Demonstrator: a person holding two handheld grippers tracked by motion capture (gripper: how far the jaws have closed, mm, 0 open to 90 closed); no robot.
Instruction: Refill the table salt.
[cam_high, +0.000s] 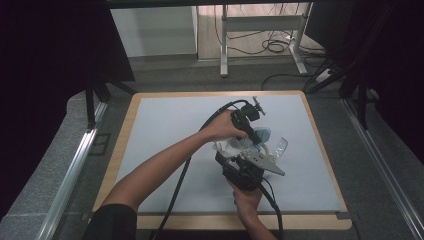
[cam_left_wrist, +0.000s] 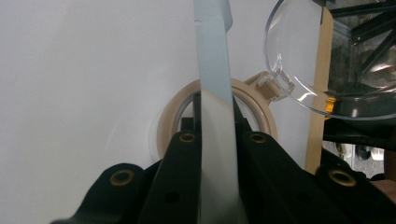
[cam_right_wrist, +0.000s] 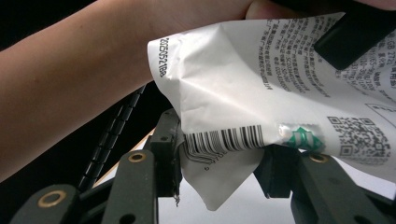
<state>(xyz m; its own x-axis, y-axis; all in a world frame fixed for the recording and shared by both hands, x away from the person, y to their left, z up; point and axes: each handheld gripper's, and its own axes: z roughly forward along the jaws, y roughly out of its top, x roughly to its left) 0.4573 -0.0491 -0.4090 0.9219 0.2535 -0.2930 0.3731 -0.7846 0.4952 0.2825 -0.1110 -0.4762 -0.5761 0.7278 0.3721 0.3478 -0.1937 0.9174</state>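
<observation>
**At table centre: two grippers on one printed packet**

Nearest the person, the right gripper (cam_high: 243, 167) has its jaws partly closed on the lower edge of a white printed packet (cam_right_wrist: 261, 93), gripping at the barcode strip. Just beyond it, the left gripper (cam_high: 248, 131) has its jaws pressed together on a pale blue strip (cam_left_wrist: 215, 107) of the same packet, which rises straight up between them. Beneath that gripper lies a beige-rimmed round container (cam_left_wrist: 168, 116) with a clear hinged lid (cam_left_wrist: 299, 51) swung open to its right. Everything sits over the white table mat (cam_high: 165, 125), right of centre; a desk frame (cam_high: 260, 25) stands far behind.
</observation>
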